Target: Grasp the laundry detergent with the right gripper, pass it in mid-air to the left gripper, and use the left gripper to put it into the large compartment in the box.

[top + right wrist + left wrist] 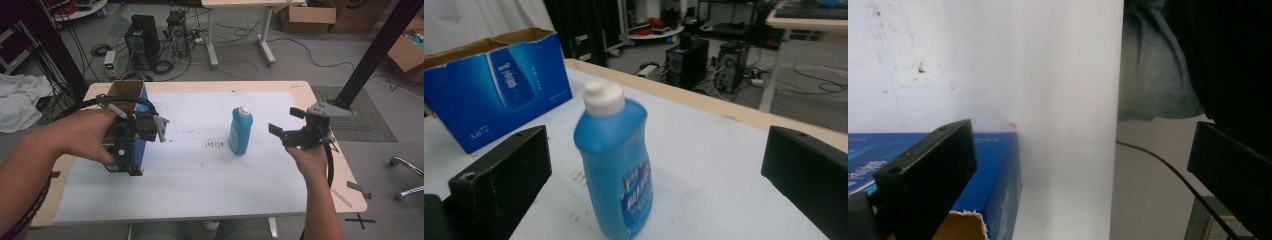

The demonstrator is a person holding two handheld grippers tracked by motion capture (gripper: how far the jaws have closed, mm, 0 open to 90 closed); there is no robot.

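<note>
A blue bottle (240, 131) with a white cap stands upright on the white sheet (200, 185) that covers the desk (330, 135), somewhat right of the desk's centre and apart from everything else. The right gripper (282, 121) is held above the right edge of the desk, just beside the bottle and not touching it; its jaws stand wide apart, and in the right gripper view the bottle (616, 165) appears between them, slightly blurred, with its label text too soft to read. An open blue cardboard box (131, 117) stands near the left edge of the desk, towards the far left corner. The left gripper (150, 131) is held at the box's near right side, and the hand and gripper body hide much of the box's front face in the high view. In the left gripper view the jaws are wide apart, with one box corner (998, 185) beside the left jaw (actual contact cannot be determined). The box's lower part is cut off there, and the dark shape at the upper right cannot be identified.
</note>
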